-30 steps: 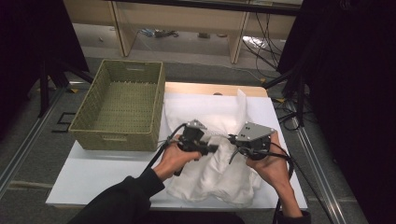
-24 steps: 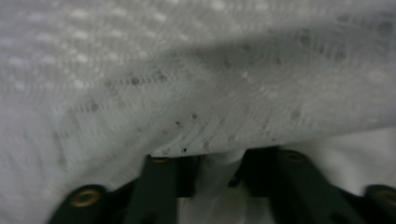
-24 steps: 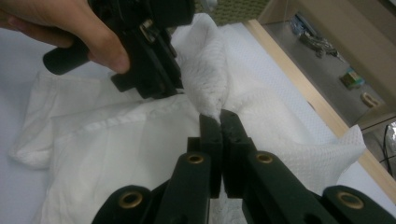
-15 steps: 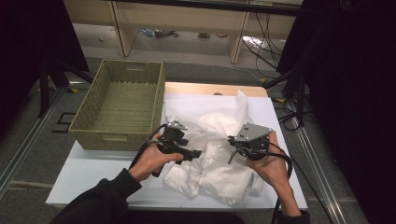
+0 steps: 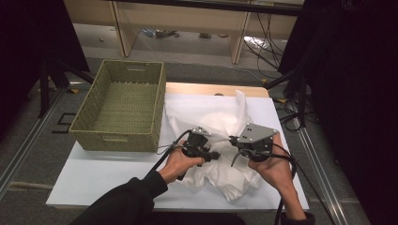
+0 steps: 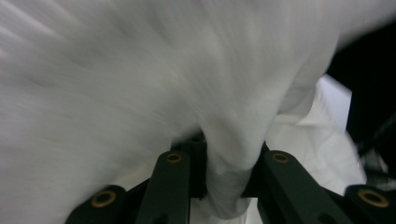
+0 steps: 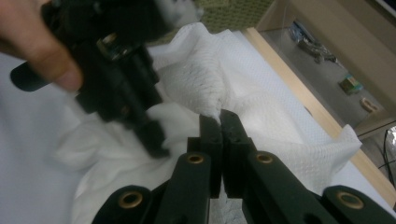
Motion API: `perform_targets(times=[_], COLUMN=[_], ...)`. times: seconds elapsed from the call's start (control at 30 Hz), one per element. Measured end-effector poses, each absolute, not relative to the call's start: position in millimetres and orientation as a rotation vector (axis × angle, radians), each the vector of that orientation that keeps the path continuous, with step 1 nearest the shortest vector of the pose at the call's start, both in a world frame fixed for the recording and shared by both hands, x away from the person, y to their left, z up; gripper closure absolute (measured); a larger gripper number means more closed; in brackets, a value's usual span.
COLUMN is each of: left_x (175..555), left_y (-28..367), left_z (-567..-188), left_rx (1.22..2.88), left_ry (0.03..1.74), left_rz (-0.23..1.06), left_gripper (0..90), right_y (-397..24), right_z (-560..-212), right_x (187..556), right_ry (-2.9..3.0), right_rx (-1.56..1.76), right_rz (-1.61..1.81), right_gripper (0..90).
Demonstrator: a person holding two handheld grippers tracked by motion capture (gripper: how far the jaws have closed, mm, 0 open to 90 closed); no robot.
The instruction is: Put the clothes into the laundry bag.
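Where the white cloth (image 5: 213, 140) lies crumpled on the white table (image 5: 94, 176), just right of the wicker basket (image 5: 123, 110), both grippers work it; the left gripper (image 6: 226, 161) has just been closing, a bunched fold between its jaws; the right gripper (image 7: 219, 123) is clamped tight on a pinched peak of cloth.

The left gripper (image 5: 206, 149), half a second ago out at the near left edge of the white cloth (image 5: 220, 117) on the wicker basket's (image 5: 119, 105) side, is now back over the cloth's middle, close beside the right gripper (image 5: 237, 145). Its jaws have just been closing, and a fold of cloth now sits pinched between them. The cloth's near left part now lies bunched up closer to the middle.
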State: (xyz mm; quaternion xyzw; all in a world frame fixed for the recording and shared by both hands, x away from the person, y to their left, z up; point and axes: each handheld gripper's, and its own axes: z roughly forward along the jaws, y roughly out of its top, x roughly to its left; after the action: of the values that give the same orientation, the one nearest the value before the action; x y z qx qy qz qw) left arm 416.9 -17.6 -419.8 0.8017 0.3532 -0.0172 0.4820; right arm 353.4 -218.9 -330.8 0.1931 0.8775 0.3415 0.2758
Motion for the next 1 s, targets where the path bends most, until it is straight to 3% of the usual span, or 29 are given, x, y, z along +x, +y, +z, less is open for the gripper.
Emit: perform_targets(times=[0.13,0.23,0.37,0.43,0.67,0.93,1.0], left_x=[436,454,461,453,405,405,409], left_y=[-12,-15,-17,-14,14,-5,-13], left_z=[-401,-417,-446,-444,-419,-458,-463], left_rx=[1.85,1.888,1.972,2.062,2.151,2.321,2.313], left_ry=[0.938,1.006,1.072,0.991,0.863,0.805,0.81], left_rz=[0.043,0.12,0.013,0.03,0.108,0.076,0.068], left_gripper=[78.9,75.0,56.7,48.3,16.9,16.6,27.7], right_y=[-221,-220,-217,-218,-222,-220,-221], right_z=[-322,-324,-340,-345,-346,-350,-352], right_x=[345,346,353,356,360,360,361], right_ry=[2.335,2.344,2.388,2.398,2.391,2.4,2.402], right_rx=[0.514,0.518,0.53,0.541,0.554,0.575,0.578], right_rz=[0.955,0.933,0.896,0.888,0.884,0.872,0.871], right_gripper=[90.0,90.0,90.0,90.0,90.0,90.0,90.0])
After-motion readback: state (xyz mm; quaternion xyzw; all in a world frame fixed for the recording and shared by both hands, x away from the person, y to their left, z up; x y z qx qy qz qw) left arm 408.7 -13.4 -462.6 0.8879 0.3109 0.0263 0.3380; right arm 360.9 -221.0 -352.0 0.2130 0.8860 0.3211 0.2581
